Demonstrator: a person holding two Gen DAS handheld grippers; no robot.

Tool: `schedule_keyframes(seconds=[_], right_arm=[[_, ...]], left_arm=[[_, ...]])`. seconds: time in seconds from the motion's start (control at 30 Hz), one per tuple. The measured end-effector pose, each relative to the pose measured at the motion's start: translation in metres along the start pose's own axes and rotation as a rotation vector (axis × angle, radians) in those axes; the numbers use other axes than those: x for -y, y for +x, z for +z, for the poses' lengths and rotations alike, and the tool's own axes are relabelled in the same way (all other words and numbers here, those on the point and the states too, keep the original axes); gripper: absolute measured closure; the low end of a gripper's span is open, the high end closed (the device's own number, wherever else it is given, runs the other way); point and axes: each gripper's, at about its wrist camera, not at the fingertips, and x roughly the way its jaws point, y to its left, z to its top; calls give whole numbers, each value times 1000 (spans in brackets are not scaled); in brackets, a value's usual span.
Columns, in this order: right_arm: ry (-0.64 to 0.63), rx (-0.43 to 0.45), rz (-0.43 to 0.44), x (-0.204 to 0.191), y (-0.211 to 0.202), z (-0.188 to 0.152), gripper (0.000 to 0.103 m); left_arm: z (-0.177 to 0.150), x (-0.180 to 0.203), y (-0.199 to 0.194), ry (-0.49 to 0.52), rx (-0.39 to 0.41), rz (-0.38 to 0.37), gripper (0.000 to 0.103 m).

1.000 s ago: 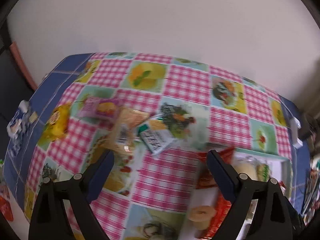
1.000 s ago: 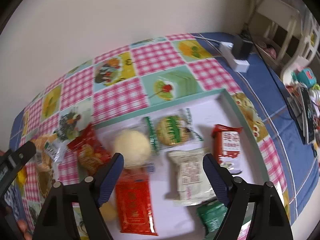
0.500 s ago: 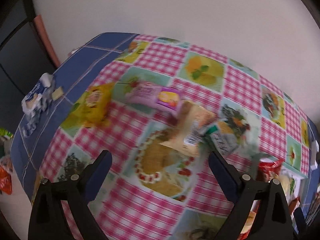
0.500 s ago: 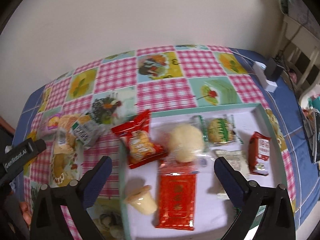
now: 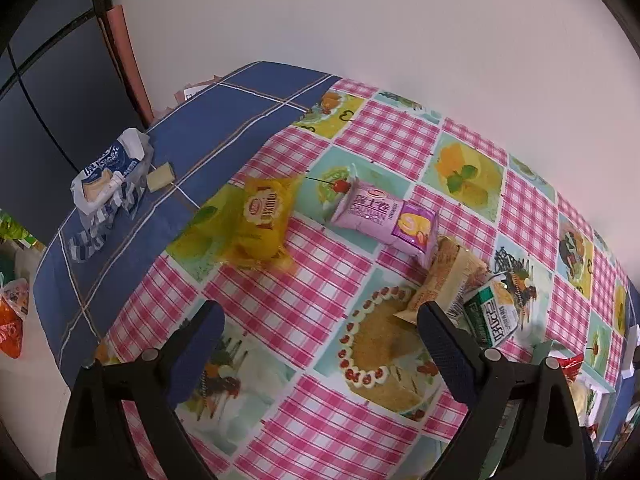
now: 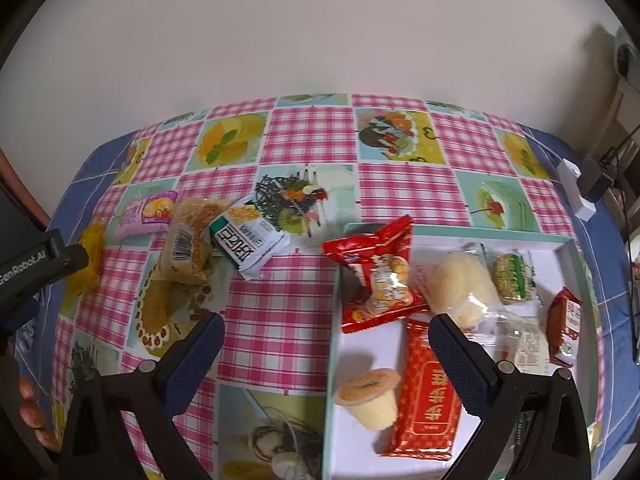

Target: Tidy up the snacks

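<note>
Left gripper (image 5: 320,320) tilted steeply downward, jaws wide apart, nothing between them. Right gripper (image 6: 324,332) likewise angled down, jaws spread fully, empty. Fingers (image 6: 30,412) visible at left edge.

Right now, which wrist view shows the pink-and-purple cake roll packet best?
The left wrist view: the pink-and-purple cake roll packet lies near the frame's middle, whole and large, its printed lettering visible. The right wrist view shows it small at the far left, behind the tan packet, its lettering too small to read.

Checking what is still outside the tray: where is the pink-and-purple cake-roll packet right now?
The pink-and-purple cake-roll packet lies on the checked tablecloth, between the yellow packet and the tan bar wrapper, well left of the tray.
</note>
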Motion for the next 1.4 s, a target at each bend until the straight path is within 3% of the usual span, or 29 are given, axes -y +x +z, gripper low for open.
schedule_keyframes(seconds=[0.17, 0.53, 1.0, 1.4], right_arm=[[-26, -1, 4, -14, 8, 4, 0], [-27, 0, 40, -24, 23, 12, 0], [-8, 42, 99, -28, 30, 36, 0], [10, 62, 159, -25, 49, 61, 1]], left_arm=[[8, -11, 4, -30, -16, -56, 6], [21, -30, 22, 2, -61, -82, 6], [53, -78, 44, -131, -75, -183, 6], [65, -83, 78, -173, -84, -178, 0]])
